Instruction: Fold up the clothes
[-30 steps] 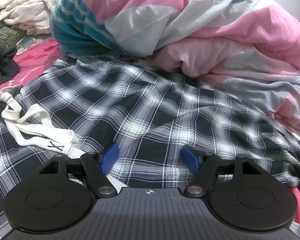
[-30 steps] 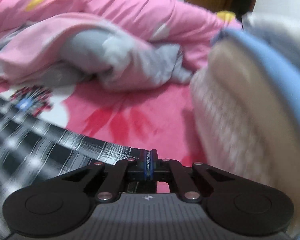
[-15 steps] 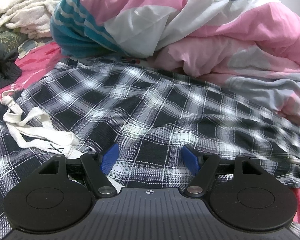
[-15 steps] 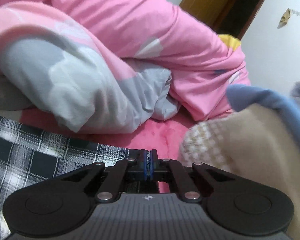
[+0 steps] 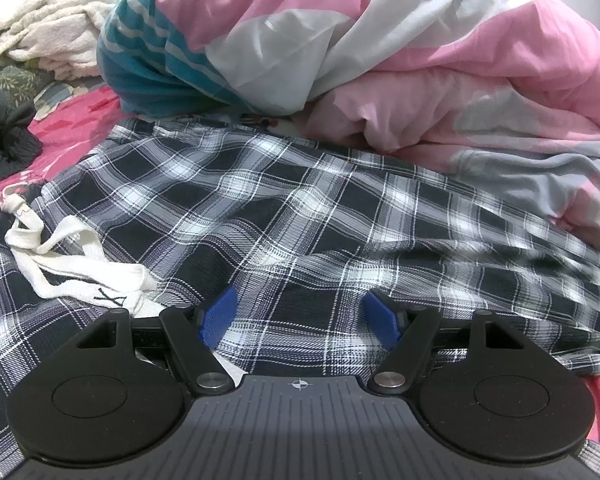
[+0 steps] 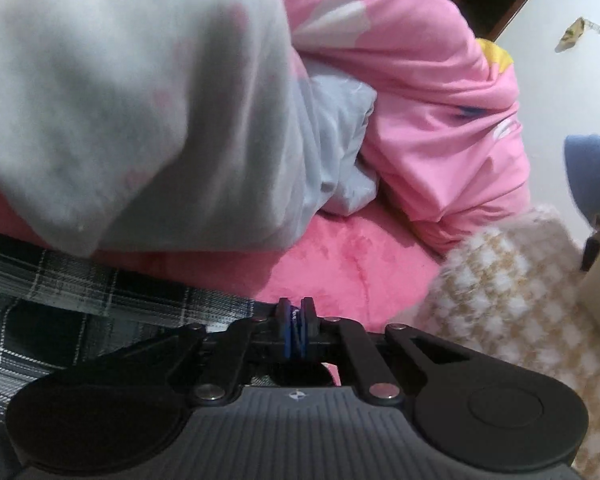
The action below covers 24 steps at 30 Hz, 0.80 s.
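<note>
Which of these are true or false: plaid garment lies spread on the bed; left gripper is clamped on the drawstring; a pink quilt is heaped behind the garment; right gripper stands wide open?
1. The plaid garment lies spread on the bed. True.
2. The left gripper is clamped on the white drawstring. False: it is open over plaid cloth, the drawstring beside it.
3. A pink quilt is heaped behind the garment. True.
4. The right gripper stands wide open. False: its jaws are just opening, barely apart.
</note>
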Available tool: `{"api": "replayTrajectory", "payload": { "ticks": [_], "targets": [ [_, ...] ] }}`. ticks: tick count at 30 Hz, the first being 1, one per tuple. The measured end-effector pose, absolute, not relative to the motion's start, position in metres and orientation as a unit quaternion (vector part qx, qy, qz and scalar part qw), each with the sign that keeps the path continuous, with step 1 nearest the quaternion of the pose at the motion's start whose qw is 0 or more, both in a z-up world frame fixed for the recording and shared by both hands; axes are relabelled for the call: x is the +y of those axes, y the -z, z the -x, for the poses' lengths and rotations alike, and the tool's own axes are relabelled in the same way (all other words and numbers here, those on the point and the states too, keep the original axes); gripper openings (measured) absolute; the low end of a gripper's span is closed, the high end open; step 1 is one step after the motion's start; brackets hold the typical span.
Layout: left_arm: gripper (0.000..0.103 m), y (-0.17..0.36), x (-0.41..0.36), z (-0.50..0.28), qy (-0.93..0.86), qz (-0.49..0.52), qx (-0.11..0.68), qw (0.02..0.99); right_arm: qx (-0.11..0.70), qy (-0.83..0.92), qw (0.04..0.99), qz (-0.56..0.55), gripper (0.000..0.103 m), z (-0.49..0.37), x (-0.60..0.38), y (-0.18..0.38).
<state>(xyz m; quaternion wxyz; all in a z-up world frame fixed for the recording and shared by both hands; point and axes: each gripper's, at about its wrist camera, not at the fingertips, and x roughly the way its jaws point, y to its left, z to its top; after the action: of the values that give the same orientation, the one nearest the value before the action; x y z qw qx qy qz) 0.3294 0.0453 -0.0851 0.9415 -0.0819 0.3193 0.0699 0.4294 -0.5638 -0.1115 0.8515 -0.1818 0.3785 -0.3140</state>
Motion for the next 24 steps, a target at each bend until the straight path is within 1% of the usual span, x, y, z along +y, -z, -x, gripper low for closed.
{"api": "replayTrajectory", "payload": {
  "ticks": [1,3,5,9,12,14,17,20,22,24],
  "targets": [
    [0.072,0.085,0.045,-0.329,-0.069,0.083,0.319,0.941,0.377,0.322,0.849,0.181,0.027,-0.428,-0.563,0.107],
    [0.072,0.085,0.047,-0.329,-0.067,0.088,0.319,0.941,0.368,0.333,0.851,0.169,0.037,-0.420,-0.562,0.094],
    [0.072,0.084,0.049,-0.329,-0.064,0.094,0.319,0.941,0.351,0.333,0.863,0.143,0.037,-0.404,-0.560,0.076],
    [0.072,0.079,0.054,-0.328,-0.059,0.116,0.319,0.939,0.310,0.259,0.910,0.090,0.037,-0.352,-0.527,0.031],
    [0.072,0.072,0.057,-0.323,-0.047,0.132,0.316,0.938,0.292,0.163,0.939,0.083,0.038,-0.308,-0.476,0.003],
    [0.072,0.068,0.056,-0.319,-0.031,0.131,0.313,0.940,0.287,0.081,0.950,0.097,0.038,-0.282,-0.432,-0.006],
    [0.072,0.068,0.052,-0.318,-0.019,0.119,0.319,0.940,0.281,-0.044,0.943,0.170,0.036,-0.255,-0.352,0.000],
    [0.072,0.074,0.052,-0.322,-0.021,0.111,0.332,0.937,0.259,-0.145,0.917,0.266,0.034,-0.239,-0.273,0.016],
    [0.072,0.077,0.054,-0.324,-0.025,0.105,0.336,0.935,0.246,-0.190,0.899,0.309,0.030,-0.239,-0.236,0.028],
    [0.072,0.078,0.057,-0.326,-0.027,0.105,0.338,0.935,0.245,-0.213,0.882,0.342,0.029,-0.244,-0.210,0.043]
  ]
}}
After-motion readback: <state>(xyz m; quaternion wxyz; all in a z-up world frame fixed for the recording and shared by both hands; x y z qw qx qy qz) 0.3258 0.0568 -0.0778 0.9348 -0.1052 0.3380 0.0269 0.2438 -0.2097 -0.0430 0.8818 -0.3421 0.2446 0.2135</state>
